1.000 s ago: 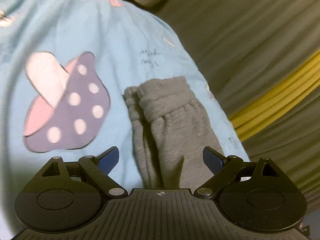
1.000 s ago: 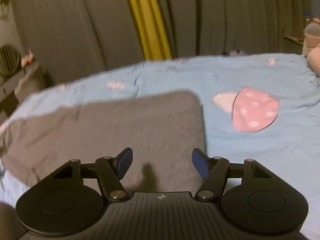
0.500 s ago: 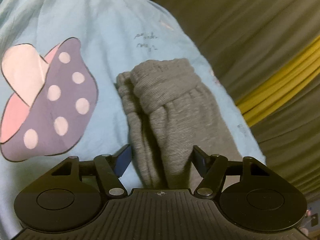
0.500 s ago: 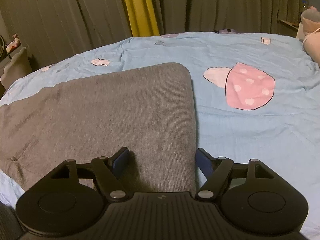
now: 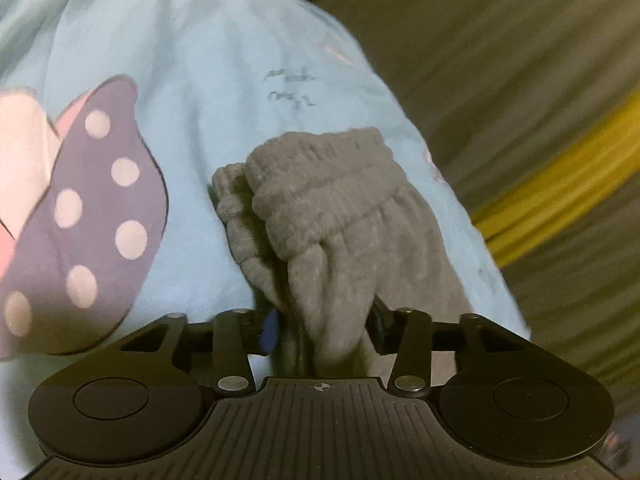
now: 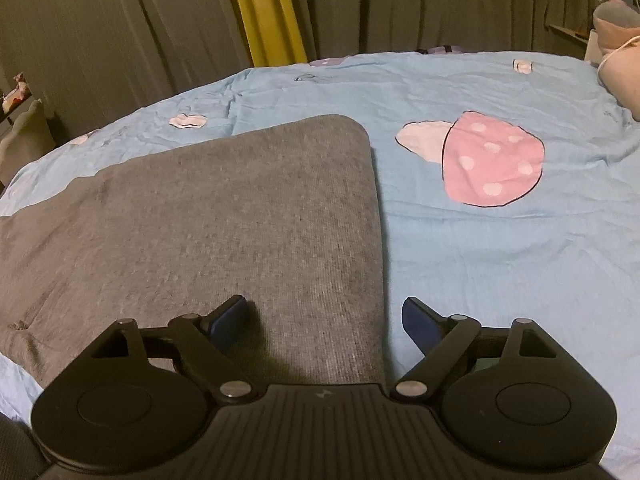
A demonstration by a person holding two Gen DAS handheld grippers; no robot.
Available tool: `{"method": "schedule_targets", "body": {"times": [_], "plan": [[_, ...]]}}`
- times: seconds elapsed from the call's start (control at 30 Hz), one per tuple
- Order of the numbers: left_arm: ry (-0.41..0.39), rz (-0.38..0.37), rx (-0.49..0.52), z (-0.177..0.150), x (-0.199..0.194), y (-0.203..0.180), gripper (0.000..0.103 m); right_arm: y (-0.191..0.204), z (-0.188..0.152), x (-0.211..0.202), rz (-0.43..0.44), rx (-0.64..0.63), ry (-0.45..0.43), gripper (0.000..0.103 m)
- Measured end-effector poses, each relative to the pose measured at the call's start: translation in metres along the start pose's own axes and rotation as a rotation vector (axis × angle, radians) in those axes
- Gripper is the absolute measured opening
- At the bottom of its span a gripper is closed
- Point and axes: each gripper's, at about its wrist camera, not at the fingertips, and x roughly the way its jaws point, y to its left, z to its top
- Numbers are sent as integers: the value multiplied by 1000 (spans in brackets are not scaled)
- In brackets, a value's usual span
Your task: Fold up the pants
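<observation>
The grey pants [image 5: 332,200] lie on the light blue bed sheet [image 5: 200,60], their ribbed cuffs stacked ahead of my left gripper [image 5: 324,320]. Its jaws are closing, and a bunched ridge of the pant legs is pinched between the pads. In the right wrist view the wide upper part of the pants [image 6: 224,220] lies flat with a rounded far corner. My right gripper [image 6: 324,316] hovers low over their right edge. Its jaws are opening wide, one finger [image 6: 230,314] over the fabric and the other over the bare sheet, gripping nothing.
The sheet [image 6: 480,260] has mushroom prints, a purple one [image 5: 92,220] left of the cuffs and a pink one [image 6: 492,160] right of the pants. Grey curtains with a yellow one [image 6: 268,12] hang behind the bed. A pinkish bundle [image 6: 620,72] lies at the far right.
My left gripper moved forward over the pant legs and narrowed its jaws until the fabric bunched between them. My right gripper's jaws spread wider above the flat pants.
</observation>
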Motion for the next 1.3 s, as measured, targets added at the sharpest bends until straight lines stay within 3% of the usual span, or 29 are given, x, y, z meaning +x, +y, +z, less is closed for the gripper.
{"method": "schedule_targets", "body": {"times": [0.03, 0.07, 0.1, 0.17, 0.3, 0.47, 0.6, 0.67, 0.73, 0.8, 0.83, 0.93, 1.0, 1.07, 1.2, 1.27, 1.3], "plan": [[0, 5, -39, 3, 2, 1, 46, 0, 0, 0, -1, 0, 1, 86], [0, 26, -56, 5, 3, -1, 32, 0, 0, 0, -3, 0, 1, 87], [-7, 44, -35, 5, 1, -6, 30, 0, 0, 0, -3, 0, 0, 87], [-49, 80, 74, 1, -7, -25, 22, 0, 0, -1, -2, 4, -2, 87], [-168, 129, 332, -16, -31, -80, 19, -4, 0, -2, 9, 24, -5, 87], [-297, 32, 690, -68, -72, -176, 18, -13, 2, -7, 20, 79, -35, 87], [-329, -167, 1012, -156, -96, -252, 19, -26, 3, -13, 34, 155, -71, 87], [-278, -256, 1141, -205, -95, -275, 23, -32, 4, -16, 46, 188, -86, 87], [-164, -316, 1250, -258, -81, -289, 33, -36, 4, -19, 54, 207, -101, 87], [20, -327, 1363, -308, -58, -293, 54, -40, 4, -22, 59, 223, -115, 87], [114, -306, 1413, -330, -45, -291, 70, -42, 4, -24, 66, 234, -121, 87], [218, -192, 1418, -351, -26, -278, 70, -49, 3, -29, 88, 269, -138, 87], [212, -177, 1332, -333, -33, -271, 78, -52, 2, -31, 112, 292, -151, 87], [158, -155, 1221, -305, -44, -263, 97, -54, 3, -33, 133, 307, -162, 87], [-48, 60, 1087, -258, -60, -243, 96, -53, 6, -37, 207, 333, -173, 87], [-91, 164, 1038, -241, -53, -229, 97, -51, 8, -40, 249, 351, -180, 87], [-70, 215, 989, -233, -45, -222, 97, -50, 9, -41, 281, 360, -186, 87]]}}
